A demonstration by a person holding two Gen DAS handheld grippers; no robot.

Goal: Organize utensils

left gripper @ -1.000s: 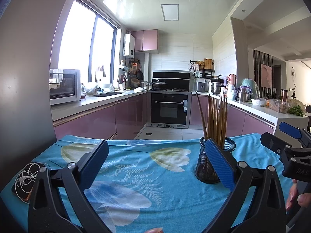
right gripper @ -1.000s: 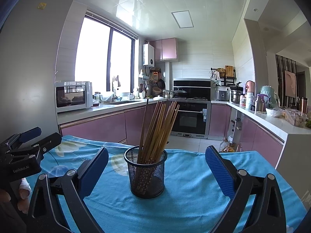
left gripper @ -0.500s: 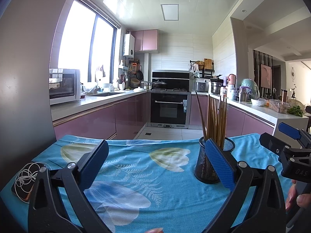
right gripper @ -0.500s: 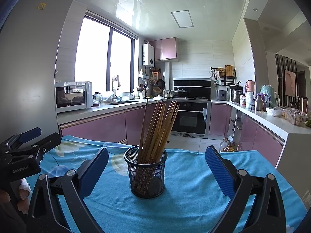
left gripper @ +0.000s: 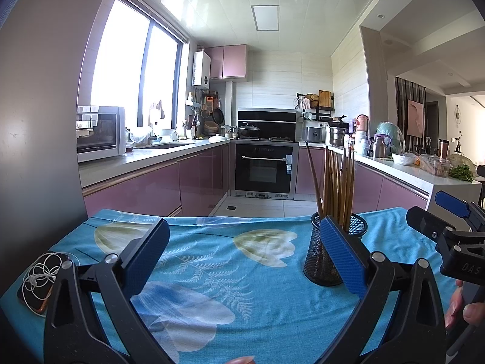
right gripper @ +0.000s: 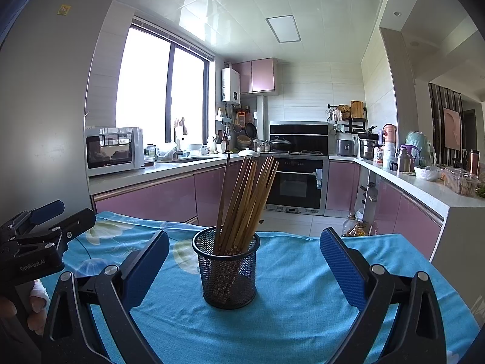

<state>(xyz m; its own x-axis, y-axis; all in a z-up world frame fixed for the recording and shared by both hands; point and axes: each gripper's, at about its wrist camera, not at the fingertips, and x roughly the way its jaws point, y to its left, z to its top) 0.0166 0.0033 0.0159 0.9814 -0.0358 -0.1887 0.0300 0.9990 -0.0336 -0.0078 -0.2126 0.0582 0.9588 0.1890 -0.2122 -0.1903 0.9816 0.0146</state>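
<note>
At the far left edge of the blue floral tablecloth (left gripper: pixel 212 261) lies a phone (left gripper: pixel 36 295) with a tangle of white earphone cable (left gripper: pixel 41 274) on top; the left gripper (left gripper: pixel 242 251) hangs above the cloth with its blue-padded jaws spread wide and nothing between them; to its right, partly behind the right-hand pad, stands the black mesh holder (left gripper: pixel 321 261), upright on the cloth and filled with wooden chopsticks (left gripper: pixel 336 188) that lean in a loose bundle.

In the right wrist view the left gripper shows at the left edge; the holder (right gripper: pixel 225 270) sits near the middle of the table, ahead of and between the pads of the right gripper (right gripper: pixel 244 264), whose jaws stand wide apart and touch nothing; the chopsticks (right gripper: pixel 245 200) fan up and to the right, tips down inside the mesh; pink kitchen cabinets (right gripper: pixel 151 197) run behind.
</note>
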